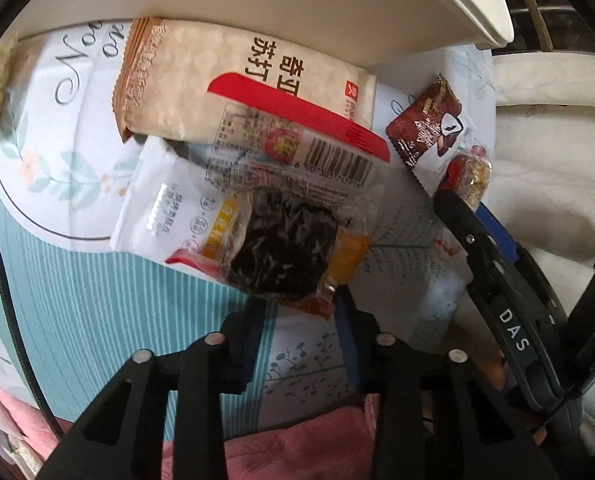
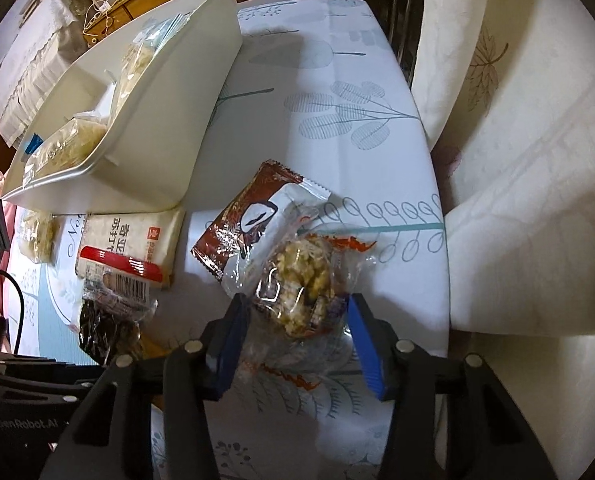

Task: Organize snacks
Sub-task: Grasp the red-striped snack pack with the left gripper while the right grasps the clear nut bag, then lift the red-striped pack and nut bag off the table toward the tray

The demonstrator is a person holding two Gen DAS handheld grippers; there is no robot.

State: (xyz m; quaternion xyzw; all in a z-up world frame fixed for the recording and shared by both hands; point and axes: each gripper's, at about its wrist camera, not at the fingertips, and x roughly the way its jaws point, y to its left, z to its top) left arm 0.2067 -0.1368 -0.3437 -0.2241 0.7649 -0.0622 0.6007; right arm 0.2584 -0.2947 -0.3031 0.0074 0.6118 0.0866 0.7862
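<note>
Two hand-held grippers over a bench (image 2: 337, 92) covered with a leaf-patterned cloth.

Left hand-held gripper (image 1: 297, 300): clenched on the near edge of a clear packet of dark snack (image 1: 285, 252), with orange and red print at its corner. The packet lies on top of a white pouch (image 1: 157, 208) and a clear barcoded wrapper (image 1: 289, 152).

Right hand-held gripper (image 2: 297, 320): blue pads on either side of a clear-wrapped puffed grain cake (image 2: 301, 280); whether the pads press on the wrapper cannot be told. In the left wrist view its black body reaches in from the right, with the cake at its tip.

Further snacks on the bench:
- Beige cracker bag (image 1: 217, 76) with a red band, lying under the barcoded wrapper and against the wall of the white bin (image 2: 169, 136).
- Brown-and-white sachet (image 2: 253, 220), just beside the grain cake and partly under its wrapper.
- Small pale packet (image 2: 39, 236), at the far left, near the bin's corner.

White bin: on the bench behind the loose snacks, already holding several clear bags of pale snacks (image 2: 73, 144).

Pink fabric (image 1: 297, 440) shows below the bench edge.
</note>
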